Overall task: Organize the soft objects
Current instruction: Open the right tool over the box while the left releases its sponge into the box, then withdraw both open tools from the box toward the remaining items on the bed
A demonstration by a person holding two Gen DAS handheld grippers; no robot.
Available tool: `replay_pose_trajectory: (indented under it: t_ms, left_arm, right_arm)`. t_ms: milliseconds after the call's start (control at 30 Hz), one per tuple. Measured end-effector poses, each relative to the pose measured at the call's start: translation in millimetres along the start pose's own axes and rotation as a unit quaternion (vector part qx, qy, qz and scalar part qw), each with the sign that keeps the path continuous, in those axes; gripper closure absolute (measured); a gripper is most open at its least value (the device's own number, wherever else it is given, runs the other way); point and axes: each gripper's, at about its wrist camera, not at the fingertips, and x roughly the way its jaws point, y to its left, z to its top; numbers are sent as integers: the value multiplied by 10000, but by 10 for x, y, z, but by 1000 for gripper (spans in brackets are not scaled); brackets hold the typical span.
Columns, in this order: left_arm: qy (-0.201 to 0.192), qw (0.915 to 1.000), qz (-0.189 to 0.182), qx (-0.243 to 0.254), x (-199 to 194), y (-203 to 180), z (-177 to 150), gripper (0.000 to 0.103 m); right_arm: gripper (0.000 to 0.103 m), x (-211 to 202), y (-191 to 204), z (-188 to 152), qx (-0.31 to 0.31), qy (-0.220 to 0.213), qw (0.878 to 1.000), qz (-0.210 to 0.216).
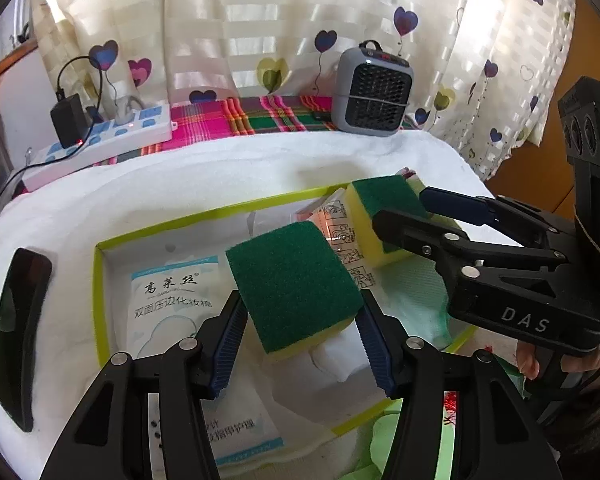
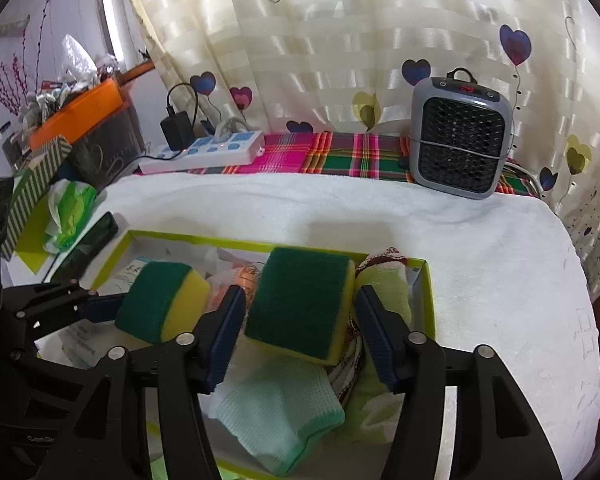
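My left gripper [image 1: 300, 344] holds its jaws fairly wide around a green-topped yellow sponge [image 1: 296, 296]; whether the pads press it, I cannot tell. My right gripper [image 2: 300, 336] brackets a second sponge [image 2: 300, 308] with a gap at each pad. Both hang over a lime-rimmed shallow box [image 2: 428, 280] crowded with a mint cloth [image 2: 284, 412], a rolled green towel [image 2: 384, 284] and white packets [image 1: 172, 300]. The box sits on a white towel [image 2: 480, 272]. Behind are a plaid cloth [image 2: 332, 152], power strip [image 2: 204, 152], small grey heater [image 2: 460, 136] and heart-print curtains [image 2: 300, 40].
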Motion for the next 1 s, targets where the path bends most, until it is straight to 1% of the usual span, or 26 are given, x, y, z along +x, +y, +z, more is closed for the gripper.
replay_pose_trajectory:
  t_ms: [300,467,700,1000]
  left_arm:
    - [-244,9996,-78,-91,-287,-17,-60,45]
    - [-322,9994,-58,-122,-421,-17,-116,45]
    - [-337,9992,-8,-200,-512,12,-197,45]
    - [-518,9983,23,-265,-740,46,-324,45]
  right_arm:
    - [42,-238,9,-36,93,-176,9998,-19]
    - [42,-396,-5,-75,213,-303,9993,-29]
    - [42,-543,-7,-140,295,-379,9988,-56]
    - [42,-747,-39,-267,395,-471,9981,-81]
